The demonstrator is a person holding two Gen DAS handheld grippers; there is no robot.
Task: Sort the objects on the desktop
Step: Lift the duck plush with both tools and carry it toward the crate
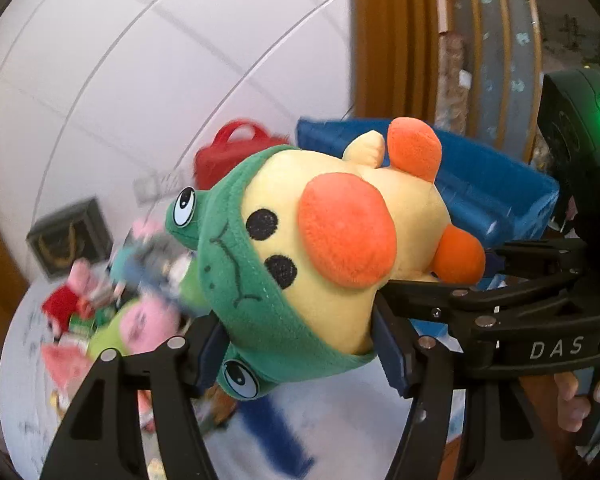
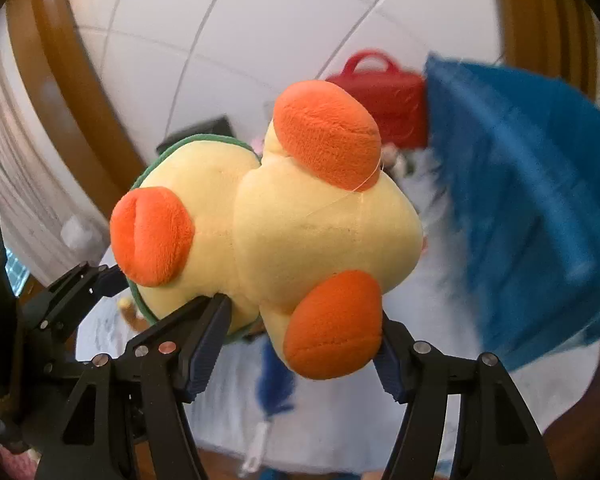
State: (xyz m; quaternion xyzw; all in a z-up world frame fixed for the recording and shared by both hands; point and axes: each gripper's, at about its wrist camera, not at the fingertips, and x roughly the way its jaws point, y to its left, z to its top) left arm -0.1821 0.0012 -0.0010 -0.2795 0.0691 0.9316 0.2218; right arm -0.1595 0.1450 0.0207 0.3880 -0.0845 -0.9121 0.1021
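Observation:
A yellow plush duck with a green frog hood and orange beak and feet (image 1: pixel 300 240) is held in the air above the white table. My left gripper (image 1: pixel 296 356) is shut on its hooded head. My right gripper (image 2: pixel 304 344) is shut on its lower body (image 2: pixel 300 232), between the orange feet. The right gripper also shows at the right of the left wrist view (image 1: pixel 500 304). The left gripper shows at the left of the right wrist view (image 2: pixel 80 280).
A blue fabric bin (image 1: pixel 492 188) stands behind the duck, also at the right of the right wrist view (image 2: pixel 540 200). A red case with a handle (image 2: pixel 380 92) sits beside it. Several small plush toys (image 1: pixel 100 320) lie on the white table (image 1: pixel 340 432). A blue-handled object (image 2: pixel 276 384) lies below.

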